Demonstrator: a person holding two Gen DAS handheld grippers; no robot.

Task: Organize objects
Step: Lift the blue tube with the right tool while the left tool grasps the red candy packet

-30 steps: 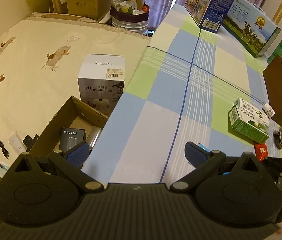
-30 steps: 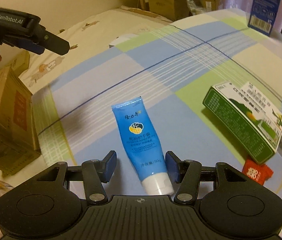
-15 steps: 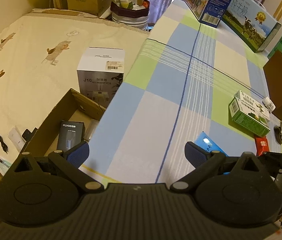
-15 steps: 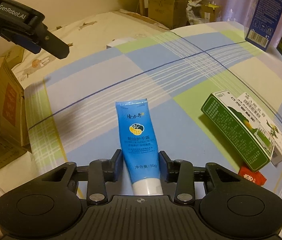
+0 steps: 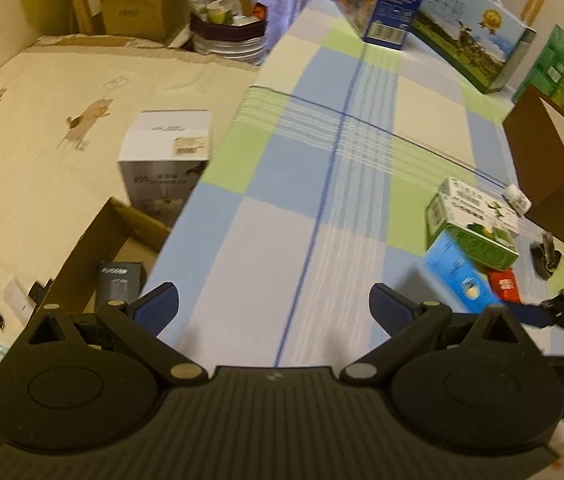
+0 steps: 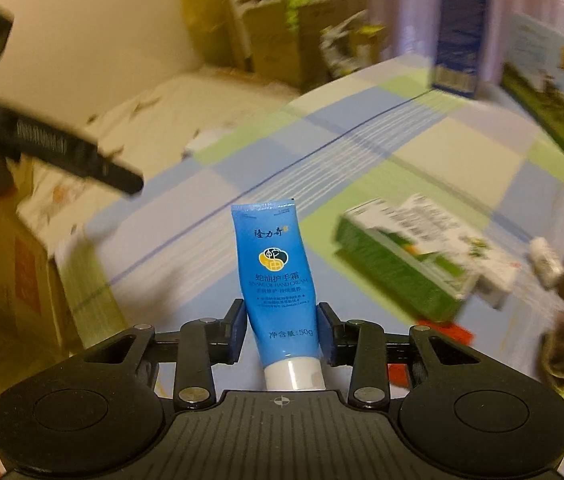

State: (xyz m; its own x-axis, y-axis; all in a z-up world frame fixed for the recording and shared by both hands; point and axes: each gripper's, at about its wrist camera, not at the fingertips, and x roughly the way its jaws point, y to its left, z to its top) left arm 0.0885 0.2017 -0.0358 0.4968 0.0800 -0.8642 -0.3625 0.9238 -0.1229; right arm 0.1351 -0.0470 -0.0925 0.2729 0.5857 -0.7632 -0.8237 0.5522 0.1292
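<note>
Right gripper (image 6: pixel 281 330) pinching blue hand cream tube (image 6: pixel 278 276), lifted off the checked worktop (image 6: pixel 362 168).
Tube's long axis runs straight out along the fingers, cap end toward the gripper body, crimped end forward; green box (image 6: pixel 402 272) lies right of the tube. Left gripper (image 5: pixel 274 310) spread wide, holding nothing, left of the tube, over the worktop edge.

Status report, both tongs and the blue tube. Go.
Right tongs shut on hand cream tube, lifted clear of the checked cloth. Left tongs open, empty. Green box lies right of the tube, not touching.
</note>
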